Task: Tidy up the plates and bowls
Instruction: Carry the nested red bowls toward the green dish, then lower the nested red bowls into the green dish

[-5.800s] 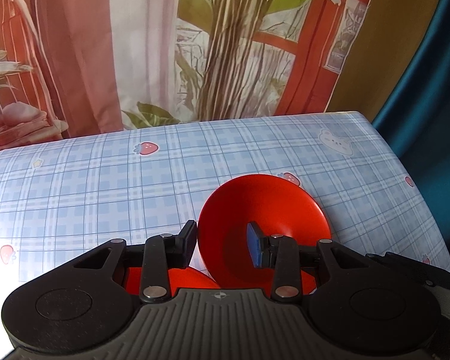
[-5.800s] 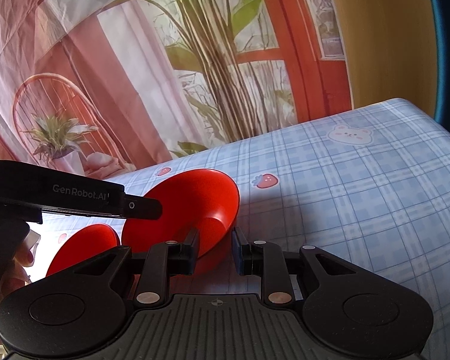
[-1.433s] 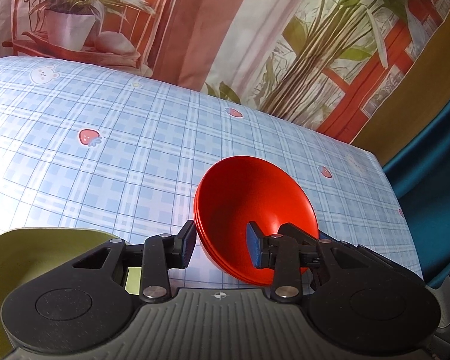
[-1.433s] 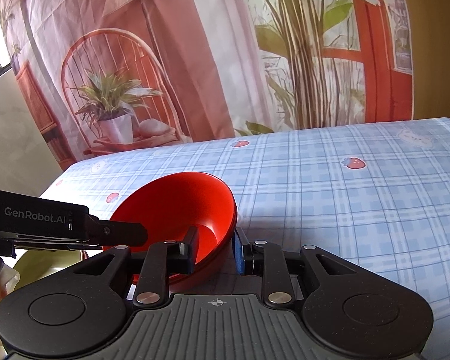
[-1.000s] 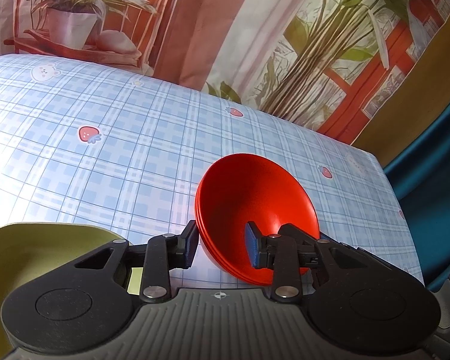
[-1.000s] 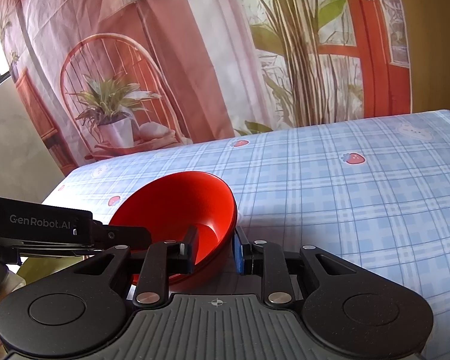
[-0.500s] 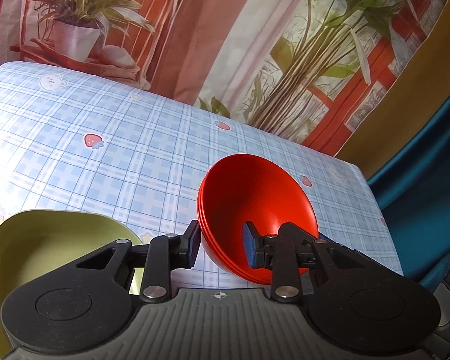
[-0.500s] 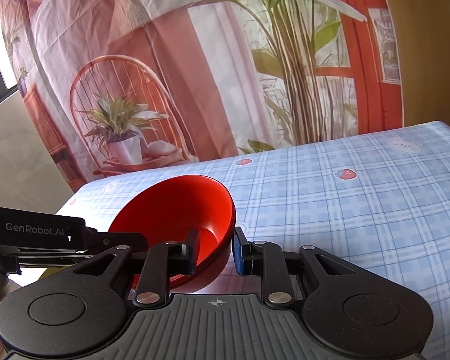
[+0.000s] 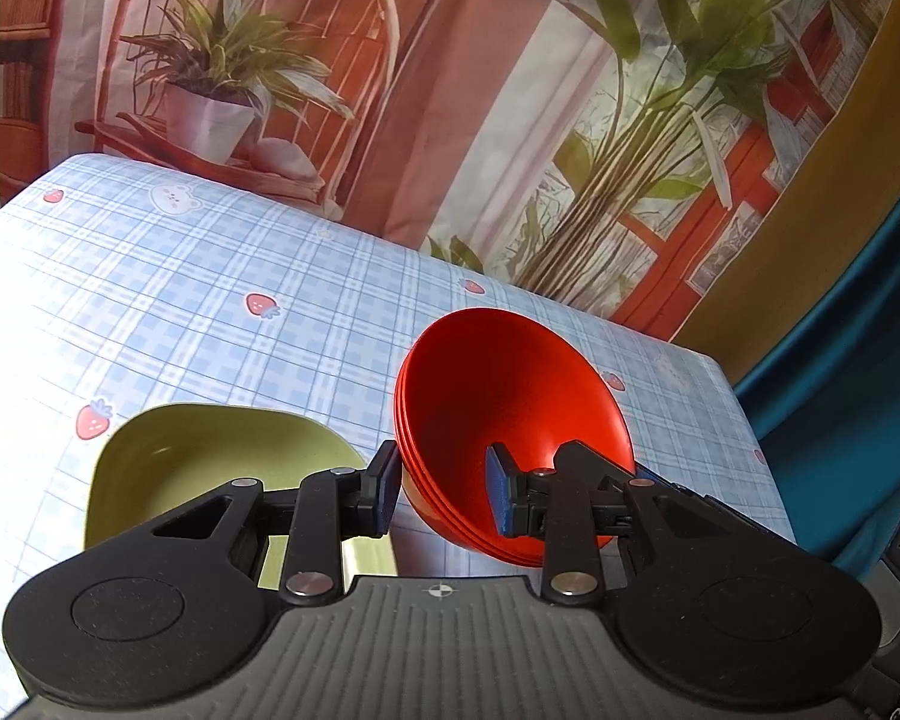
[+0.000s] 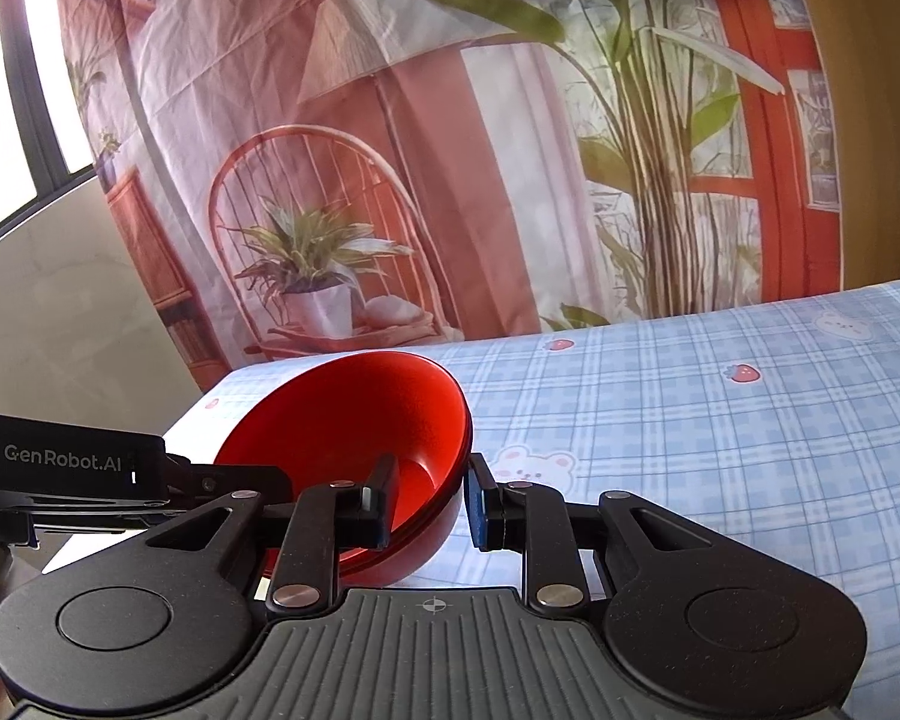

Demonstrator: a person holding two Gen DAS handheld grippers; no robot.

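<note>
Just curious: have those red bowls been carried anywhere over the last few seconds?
Yes. The red bowls were carried left along the checked tablecloth; the green dish now sits beside them.

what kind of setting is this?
Likely a staged home-style tabletop, not a real kitchen: blue plaid tablecloth, printed chair-and-plants fabric backdrop, nested red plastic bowls, green plate.

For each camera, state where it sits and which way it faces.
Left wrist: rides the left gripper, facing across the checked tablecloth toward the printed curtain; its own fingers straddle the rim of the red bowl stack, beside a green dish.
Right wrist: rides the right gripper, facing likewise; its fingers straddle the stack's opposite rim, left gripper's arm at left.
Shared: the bowl stack, tablecloth, curtain.
</note>
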